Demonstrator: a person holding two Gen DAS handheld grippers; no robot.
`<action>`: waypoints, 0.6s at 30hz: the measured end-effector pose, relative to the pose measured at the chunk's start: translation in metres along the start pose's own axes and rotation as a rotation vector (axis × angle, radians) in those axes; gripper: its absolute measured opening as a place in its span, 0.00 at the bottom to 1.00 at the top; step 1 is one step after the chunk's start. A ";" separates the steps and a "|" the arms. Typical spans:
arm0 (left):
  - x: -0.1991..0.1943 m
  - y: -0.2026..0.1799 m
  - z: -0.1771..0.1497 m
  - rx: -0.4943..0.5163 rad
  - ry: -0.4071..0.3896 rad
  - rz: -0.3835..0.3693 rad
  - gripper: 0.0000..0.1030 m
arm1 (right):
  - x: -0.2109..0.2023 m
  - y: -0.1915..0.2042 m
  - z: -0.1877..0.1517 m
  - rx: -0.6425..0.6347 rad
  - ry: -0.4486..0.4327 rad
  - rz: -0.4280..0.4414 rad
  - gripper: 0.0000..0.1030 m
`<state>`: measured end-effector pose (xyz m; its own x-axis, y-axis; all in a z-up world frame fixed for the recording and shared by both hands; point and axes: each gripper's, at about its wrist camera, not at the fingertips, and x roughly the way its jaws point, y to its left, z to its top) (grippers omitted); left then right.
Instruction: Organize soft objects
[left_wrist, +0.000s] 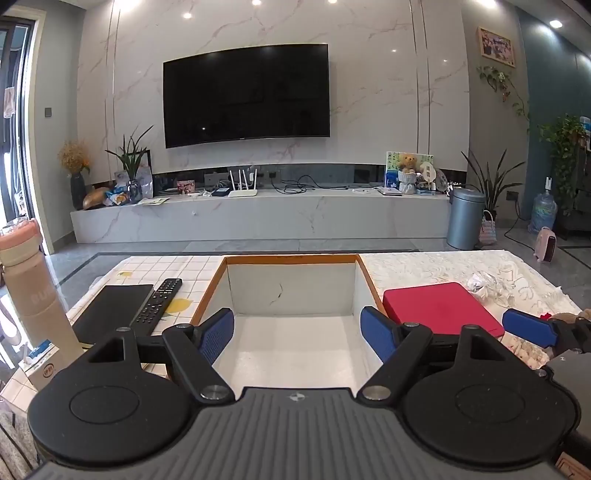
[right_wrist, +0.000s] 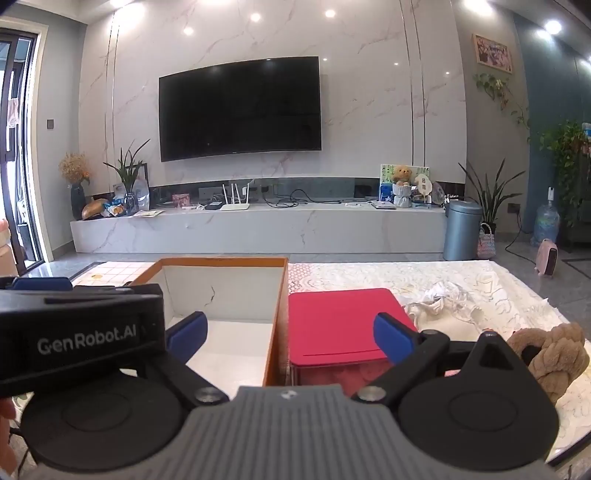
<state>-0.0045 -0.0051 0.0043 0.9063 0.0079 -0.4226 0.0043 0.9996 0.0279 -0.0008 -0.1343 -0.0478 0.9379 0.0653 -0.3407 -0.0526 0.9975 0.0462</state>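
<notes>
Cloth-covered table (left_wrist: 424, 266) — marble TV wall (left_wrist: 369, 92)

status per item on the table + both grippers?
left gripper: open, nothing between the fingers
right gripper: open, nothing held
white box: open-topped, empty as far as visible
red case: lid shut, lying flat
brown plush: on the table, untouched
white crumpled cloth: loose on the table
TV: screen dark

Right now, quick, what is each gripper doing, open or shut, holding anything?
Left gripper: jaws open, empty, above the white orange-rimmed box.
Right gripper: jaws open, empty, over the flat red case.
</notes>
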 end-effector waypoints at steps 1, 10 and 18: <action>0.000 0.001 0.001 -0.002 0.001 -0.002 0.89 | -0.001 0.000 0.000 -0.001 0.001 0.001 0.93; 0.002 -0.001 -0.001 0.002 0.020 0.001 0.89 | -0.001 0.001 0.002 -0.007 0.027 0.002 0.93; 0.002 -0.005 -0.001 0.026 0.012 0.012 0.89 | -0.003 0.000 0.004 0.024 0.062 0.006 0.93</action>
<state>-0.0028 -0.0097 0.0020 0.9012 0.0206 -0.4330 0.0043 0.9984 0.0566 -0.0022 -0.1346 -0.0427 0.9147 0.0739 -0.3973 -0.0498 0.9963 0.0706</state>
